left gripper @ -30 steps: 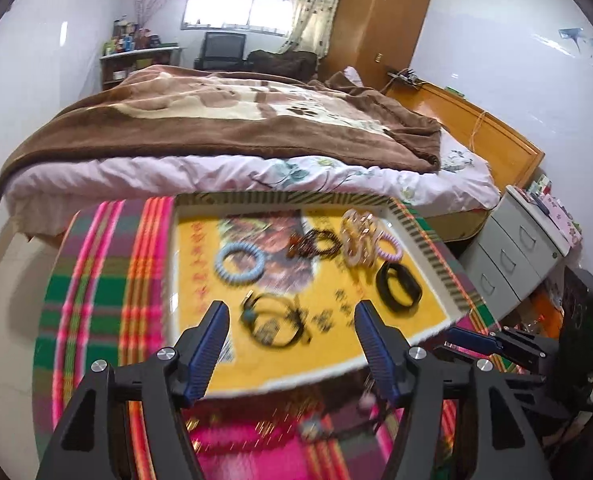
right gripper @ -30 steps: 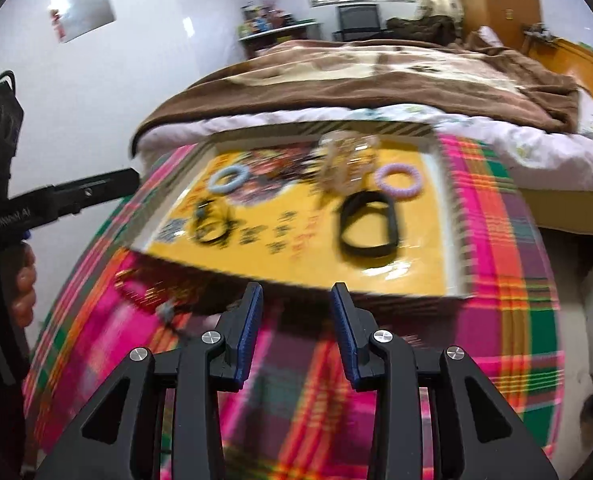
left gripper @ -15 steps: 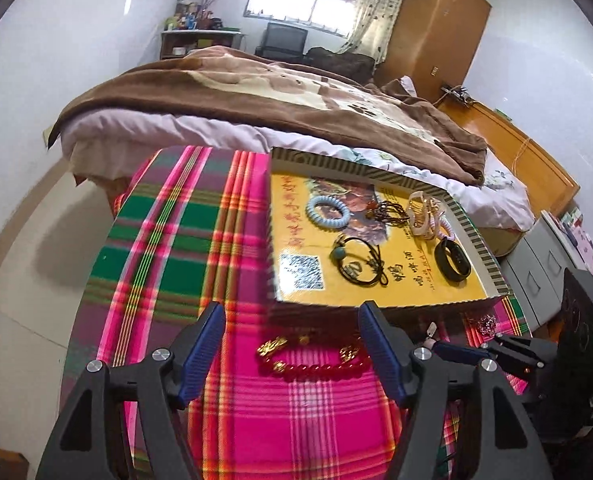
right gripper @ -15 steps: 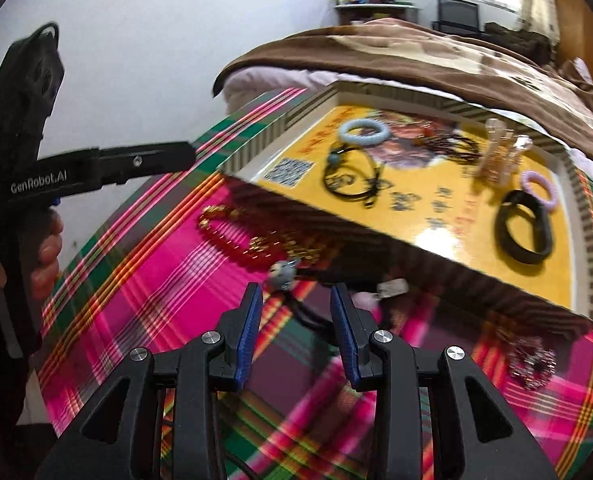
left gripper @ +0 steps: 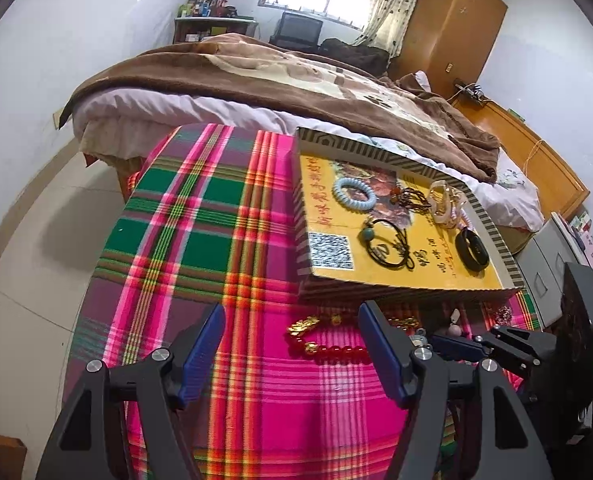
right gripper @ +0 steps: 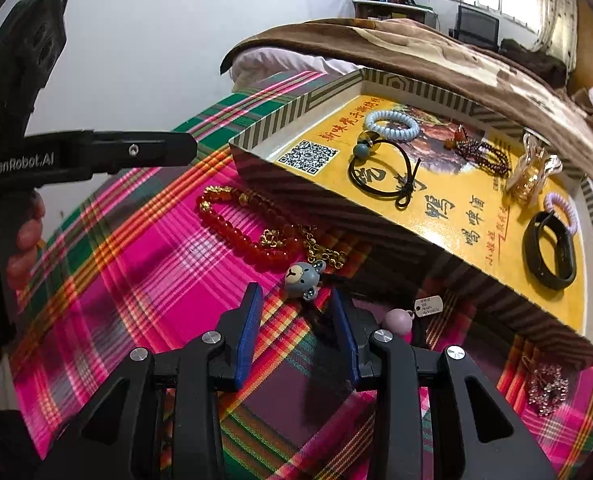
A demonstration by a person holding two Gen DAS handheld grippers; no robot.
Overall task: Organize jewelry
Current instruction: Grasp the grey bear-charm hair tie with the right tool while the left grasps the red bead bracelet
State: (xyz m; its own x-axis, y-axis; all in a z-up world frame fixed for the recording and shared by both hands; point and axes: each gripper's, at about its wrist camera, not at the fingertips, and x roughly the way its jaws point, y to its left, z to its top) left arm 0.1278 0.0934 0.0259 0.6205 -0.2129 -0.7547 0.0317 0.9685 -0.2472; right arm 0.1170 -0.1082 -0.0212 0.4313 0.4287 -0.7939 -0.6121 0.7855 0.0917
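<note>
Low table under a bright plaid cloth [right gripper: 144, 280], pushed up to a bed. On it, a shallow yellow-floored box tray [right gripper: 296, 110] already holding several pieces: pale blue coil bracelet [right gripper: 392, 124], black cord with teal bead [right gripper: 380, 172], dark bead strand [right gripper: 484, 156], black band [right gripper: 550, 250], small lilac coil [right gripper: 564, 210]. Loose on the cloth just outside the tray's near wall: red bead bracelet with gold charms [right gripper: 240, 232], gold chain [right gripper: 324, 252], grey bear-head charm [right gripper: 302, 276] on a dark cord, pink ball with a small tag [right gripper: 400, 320], and a sparkly cluster [right gripper: 546, 384] well off toward the tray's corner. Right gripper [right gripper: 296, 328] tilts down at the cloth, its blue pads some way apart and closing; the bear charm sits just ahead of the tips, its cord apparently running in between them, not yet pinched as far as I can tell. Left gripper [left gripper: 292, 354] hovers beside the red bracelet, fingers wide apart, nothing between them but cloth. Handling guess: the bear piece looks light and limp, with a hard, rounded head likely to squirt out of flat pads; better taken by the cord just behind the head. The cord may snag the gold chain touching it, so a slow lift seems wise. The red beads look glossy and slippery; pinch across the strand, not on a charm.
</note>
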